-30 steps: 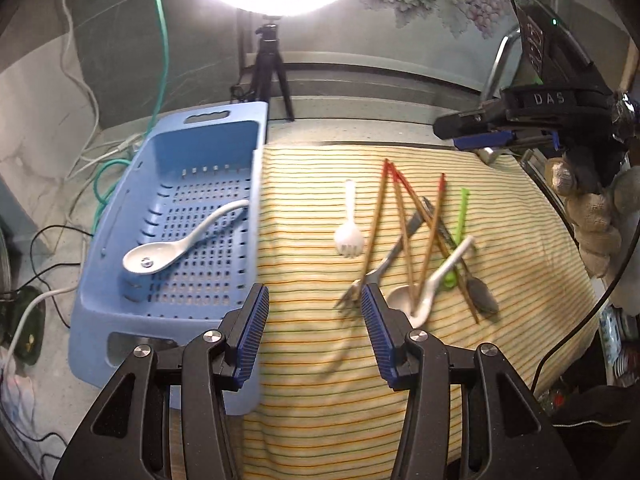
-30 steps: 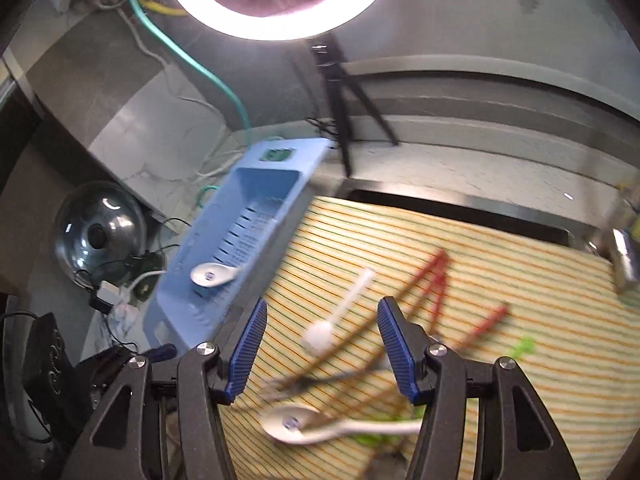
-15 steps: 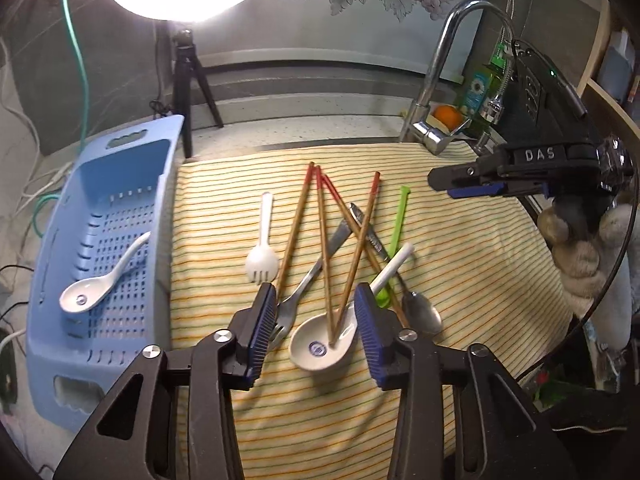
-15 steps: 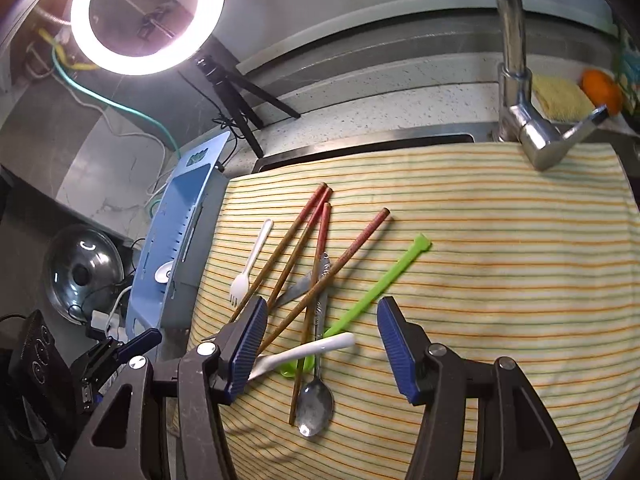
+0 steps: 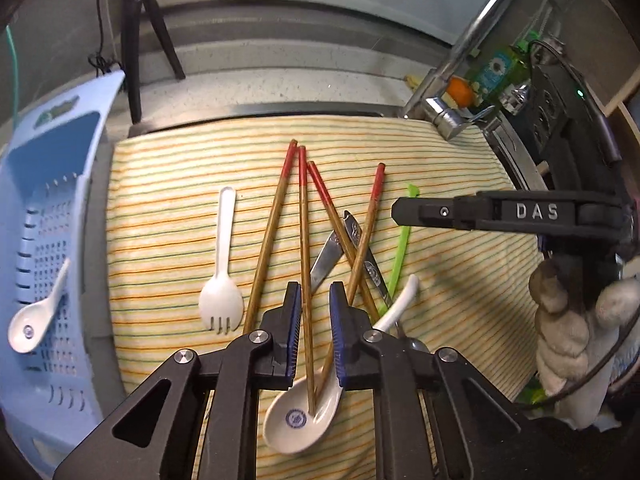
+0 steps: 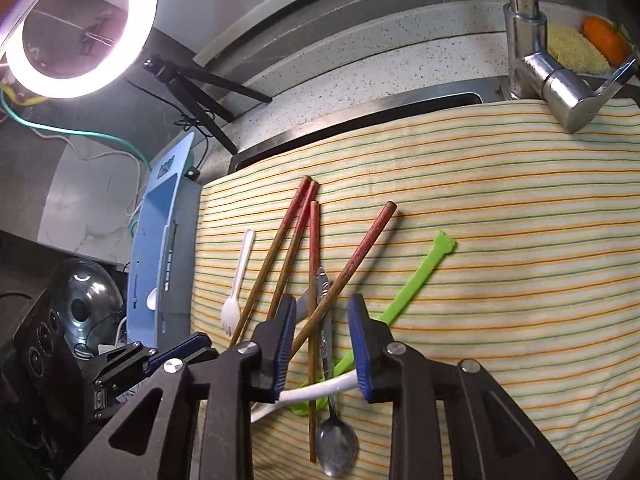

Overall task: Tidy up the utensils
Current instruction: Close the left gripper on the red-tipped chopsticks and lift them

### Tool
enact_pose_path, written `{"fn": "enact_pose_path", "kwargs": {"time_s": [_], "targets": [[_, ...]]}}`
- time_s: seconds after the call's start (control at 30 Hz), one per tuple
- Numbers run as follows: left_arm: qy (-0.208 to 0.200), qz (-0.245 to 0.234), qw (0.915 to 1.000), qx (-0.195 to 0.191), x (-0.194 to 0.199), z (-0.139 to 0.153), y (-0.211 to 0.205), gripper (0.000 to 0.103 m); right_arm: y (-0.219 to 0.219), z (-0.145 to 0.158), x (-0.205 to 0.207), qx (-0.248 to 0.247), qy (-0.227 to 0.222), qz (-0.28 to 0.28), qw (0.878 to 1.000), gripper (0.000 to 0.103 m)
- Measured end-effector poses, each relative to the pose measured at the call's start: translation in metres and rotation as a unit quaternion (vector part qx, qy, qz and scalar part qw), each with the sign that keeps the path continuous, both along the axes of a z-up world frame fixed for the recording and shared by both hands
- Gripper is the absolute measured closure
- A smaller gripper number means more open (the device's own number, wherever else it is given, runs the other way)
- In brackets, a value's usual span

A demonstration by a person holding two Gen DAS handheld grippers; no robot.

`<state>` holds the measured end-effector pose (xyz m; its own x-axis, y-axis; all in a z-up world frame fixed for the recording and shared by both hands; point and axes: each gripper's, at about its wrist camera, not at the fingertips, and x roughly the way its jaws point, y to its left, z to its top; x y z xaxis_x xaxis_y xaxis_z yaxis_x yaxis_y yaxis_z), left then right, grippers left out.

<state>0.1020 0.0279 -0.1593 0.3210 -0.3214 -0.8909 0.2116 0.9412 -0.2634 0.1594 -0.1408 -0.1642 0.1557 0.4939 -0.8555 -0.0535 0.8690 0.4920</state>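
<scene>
A pile of utensils lies on the striped cloth [image 5: 168,208]: several red-tipped chopsticks [image 5: 272,232], a white plastic fork [image 5: 222,280], a white ceramic spoon [image 5: 304,416], a metal spoon [image 6: 335,440], a metal fork handle [image 5: 326,258] and a green plastic utensil [image 6: 416,280]. My left gripper [image 5: 314,328] is open, low over the pile, with two chopsticks passing between its fingers. My right gripper [image 6: 320,344] is open above the crossed chopsticks and the white spoon's handle [image 6: 316,390]. A second white spoon [image 5: 34,316] lies in the blue basket [image 5: 60,184].
The blue basket stands left of the cloth. A tap [image 6: 536,52] overhangs the cloth's far right corner, with a sponge [image 6: 572,48] and an orange [image 6: 604,36] behind it. A ring light [image 6: 76,28] on a tripod [image 5: 136,32] stands behind.
My left gripper moved right from the basket and down onto the pile, and its fingers narrowed around two chopsticks. My right gripper swung in and came lower over the same pile.
</scene>
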Motion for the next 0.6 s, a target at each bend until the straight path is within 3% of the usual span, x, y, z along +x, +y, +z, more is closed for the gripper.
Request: {"fn": "enact_pose_path", "kwargs": {"time_s": [0.27,0.6], "targets": [[0.036,-0.009,0.9993,0.004,0.026,-0.016,-0.007,0.09,0.008,-0.02,0.012,-0.001,0.024,-0.013,1.0,0.082],[0.041,-0.031,0.9972,0.054,0.048,-0.032,-0.023,0.091,0.01,-0.032,0.019,-0.016,0.042,-0.013,0.999,0.083]]}}
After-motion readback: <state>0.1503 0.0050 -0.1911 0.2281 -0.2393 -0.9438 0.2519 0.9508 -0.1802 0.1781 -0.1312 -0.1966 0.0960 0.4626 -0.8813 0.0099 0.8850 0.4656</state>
